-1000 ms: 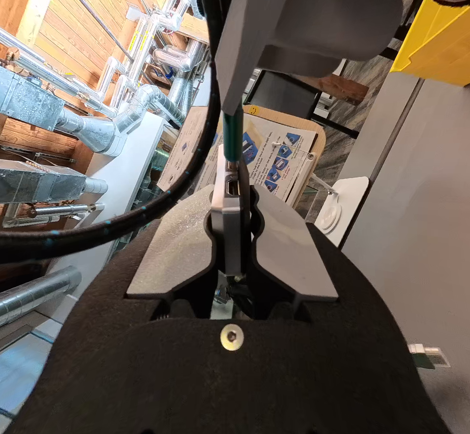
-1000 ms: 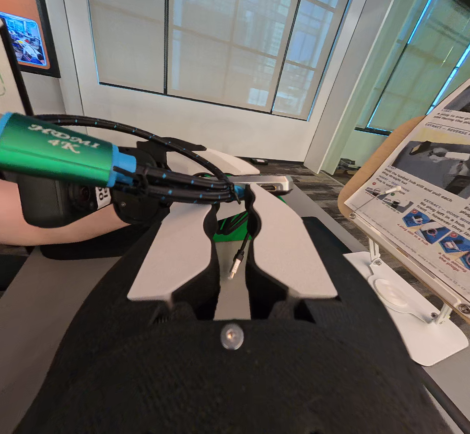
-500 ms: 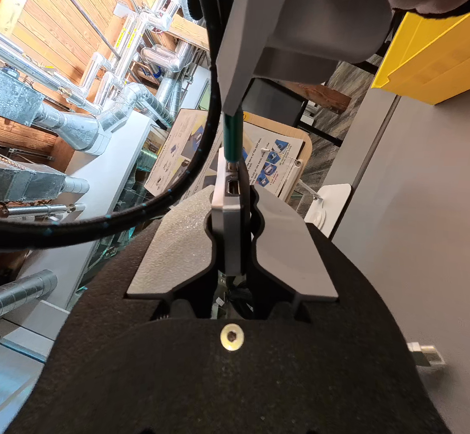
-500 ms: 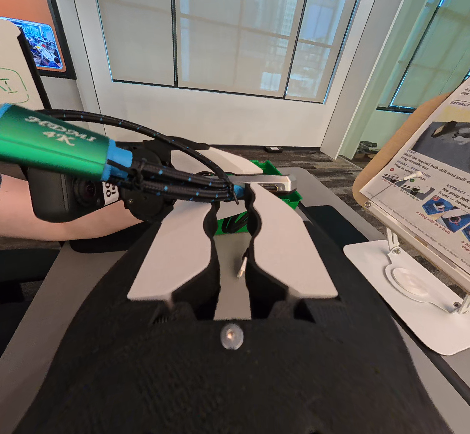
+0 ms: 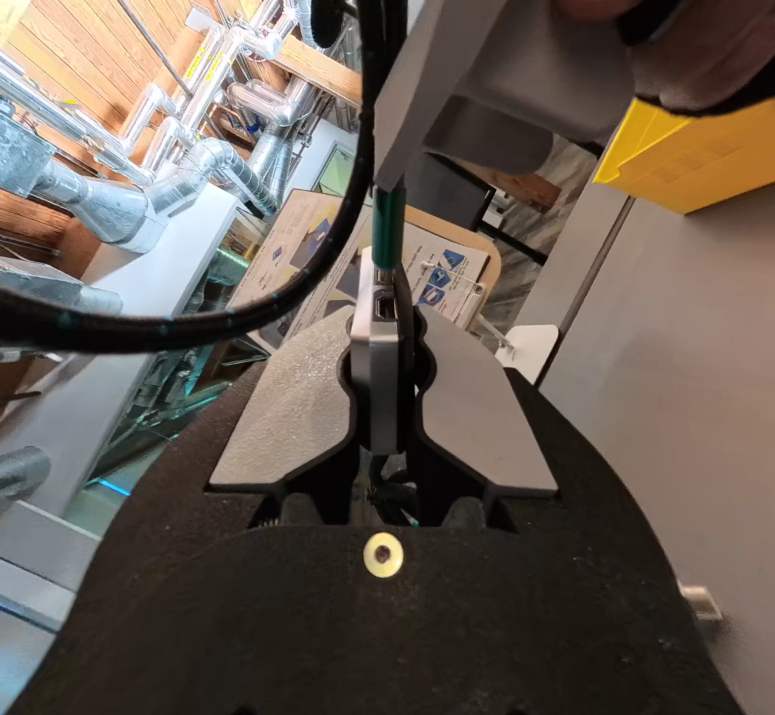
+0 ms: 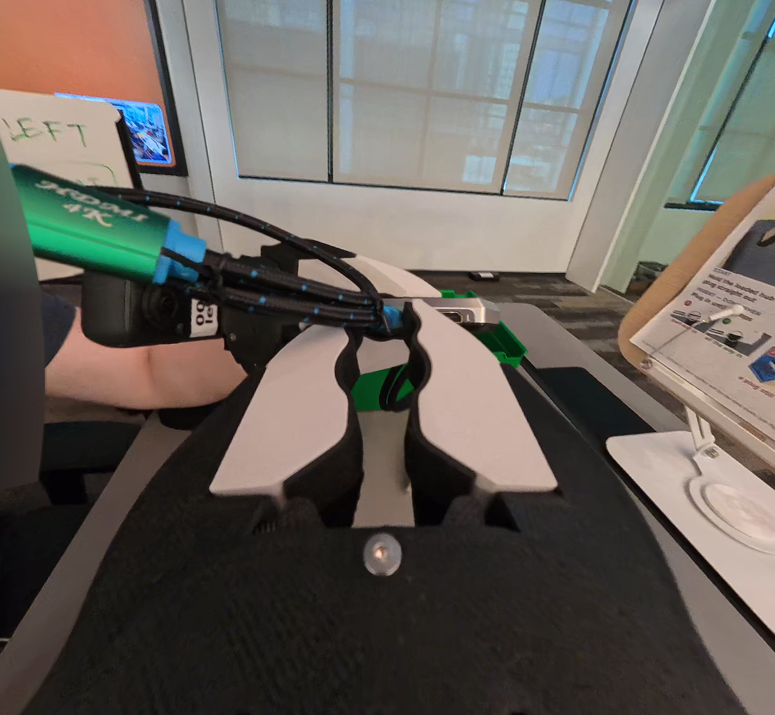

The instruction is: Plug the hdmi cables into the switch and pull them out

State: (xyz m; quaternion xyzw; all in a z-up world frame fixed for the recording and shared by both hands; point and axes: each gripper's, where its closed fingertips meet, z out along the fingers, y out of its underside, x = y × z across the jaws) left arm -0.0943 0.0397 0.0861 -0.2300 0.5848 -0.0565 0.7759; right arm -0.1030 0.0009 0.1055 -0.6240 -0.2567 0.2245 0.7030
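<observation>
In the left wrist view my left gripper [image 5: 383, 326] is shut on the silver switch [image 5: 377, 380], held edge-on with its ports facing away. A green HDMI plug [image 5: 388, 229] meets the switch's far port; how deep it sits is hidden. The finger [image 5: 419, 108] of my right gripper clamps that plug from above. In the right wrist view my right gripper [image 6: 381, 326] is shut on the plug at its blue collar [image 6: 392, 313], next to the switch [image 6: 461, 311]. The cable's other green plug [image 6: 92, 225] hangs free at the left. The black braided cable [image 6: 293, 288] loops between them.
An instruction board [image 6: 713, 317] on a white stand [image 6: 671, 485] stands at the right of the grey table [image 5: 671, 401]. A green bin [image 6: 499, 342] lies behind the switch. A yellow bin [image 5: 692, 158] is at the far edge. A person's forearm [image 6: 138, 376] is behind the left gripper. The gap from one gripper's tips to the other's is roughly 5 cm.
Both grippers have shifted together with switch and plug, so the background has slid. The small loose connector seen between the right fingers earlier is out of sight. Both grips are unchanged.
</observation>
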